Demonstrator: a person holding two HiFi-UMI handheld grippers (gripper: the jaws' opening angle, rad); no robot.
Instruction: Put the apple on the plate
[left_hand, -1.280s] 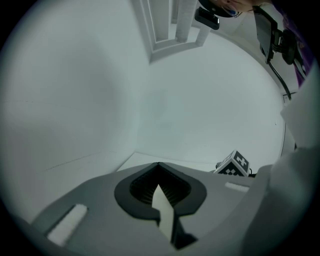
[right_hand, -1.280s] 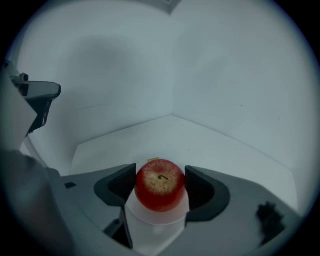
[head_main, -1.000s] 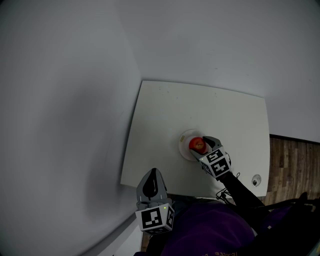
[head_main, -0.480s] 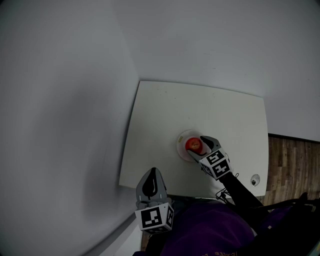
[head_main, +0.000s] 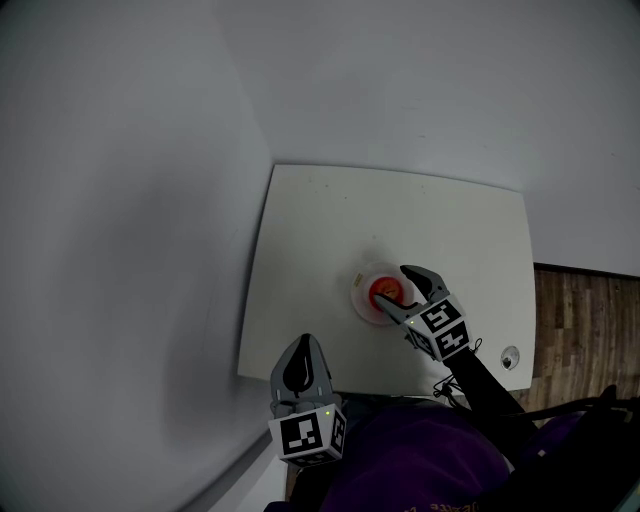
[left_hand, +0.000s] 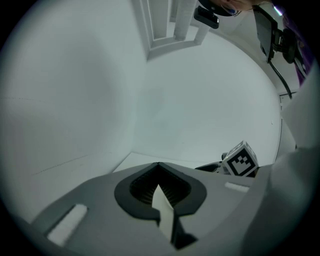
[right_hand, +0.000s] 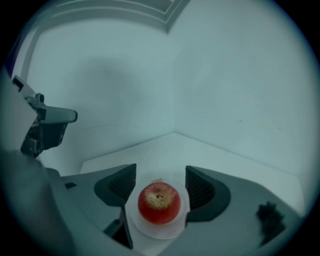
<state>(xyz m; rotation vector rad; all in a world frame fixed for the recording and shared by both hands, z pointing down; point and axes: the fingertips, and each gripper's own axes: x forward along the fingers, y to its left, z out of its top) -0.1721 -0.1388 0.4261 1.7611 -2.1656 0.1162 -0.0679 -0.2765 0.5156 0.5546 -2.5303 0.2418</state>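
A red apple (head_main: 385, 291) (right_hand: 159, 201) sits upright on a small white plate (head_main: 360, 303) (right_hand: 150, 231) near the front of the white table (head_main: 400, 215). My right gripper (head_main: 392, 288) (right_hand: 160, 186) is open, with one jaw on each side of the apple and a gap between each ribbed pad (right_hand: 124, 183) and the fruit. Off the table's front left edge, my left gripper (head_main: 303, 350) (left_hand: 159, 170) is shut on nothing and points at the corner of the walls. The right gripper's marker cube (left_hand: 242, 160) also shows in the left gripper view.
The table stands in a corner of white walls (head_main: 130, 200). A small round fitting (head_main: 512, 359) lies near the table's front right corner. Wooden floor (head_main: 585, 320) shows at the right. The person's purple garment (head_main: 420, 465) fills the bottom.
The right gripper's jaws have opened and let go of the apple, which now rests on the plate. The left gripper has barely moved.
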